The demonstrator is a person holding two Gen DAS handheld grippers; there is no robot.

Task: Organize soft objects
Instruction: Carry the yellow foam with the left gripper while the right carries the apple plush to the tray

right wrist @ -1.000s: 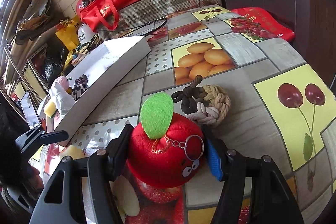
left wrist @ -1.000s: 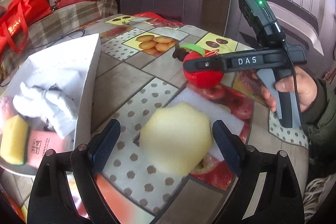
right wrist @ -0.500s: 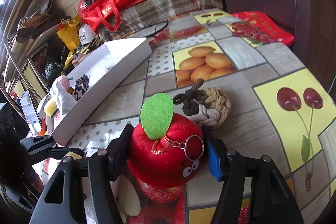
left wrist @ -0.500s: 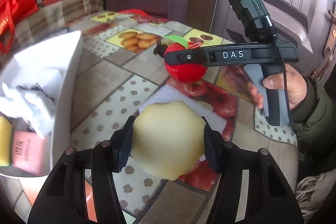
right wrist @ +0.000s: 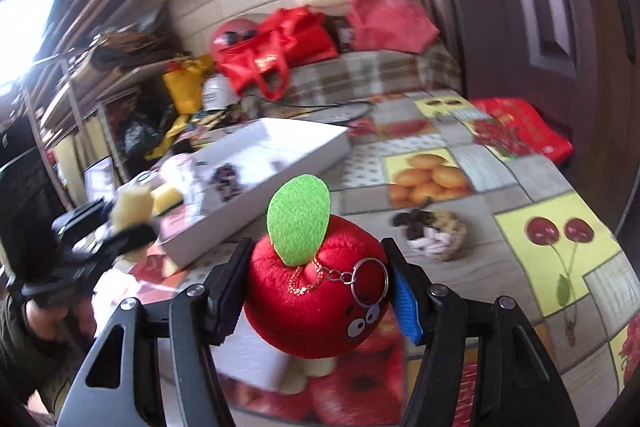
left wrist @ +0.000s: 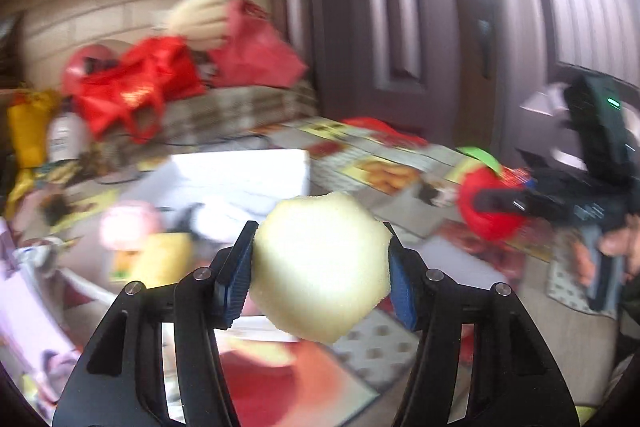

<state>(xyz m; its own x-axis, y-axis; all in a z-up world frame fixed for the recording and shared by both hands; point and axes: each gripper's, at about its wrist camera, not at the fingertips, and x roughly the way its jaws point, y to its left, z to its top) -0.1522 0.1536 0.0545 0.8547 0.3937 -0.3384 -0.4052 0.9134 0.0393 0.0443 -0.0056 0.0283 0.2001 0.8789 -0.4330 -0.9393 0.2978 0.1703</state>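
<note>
Both claws loaded, clear of the bench.

Left claw: clamped on a pale yellow sponge, pads pressing its two sides, so the soft piece is pinched across its width and slightly dented. Sponge is in the air, in front of the white box, which sits on the bench and already holds other soft items (yellow sponge, white cloth, something pink; blurred, details unclear). Judgement: the box is the collecting point, hence the sponge is carried toward it.

Right claw: clamped on a red plush apple, green leaf up, keyring facing the camera. Apple is also airborne, box up and to the left in this view.

A rope knot lies on the bench, untouched; likely next.

Pose: both claws tilt mildly downward, held in the person's hands, side by side and well apart, each pointing roughly at the box.
</note>
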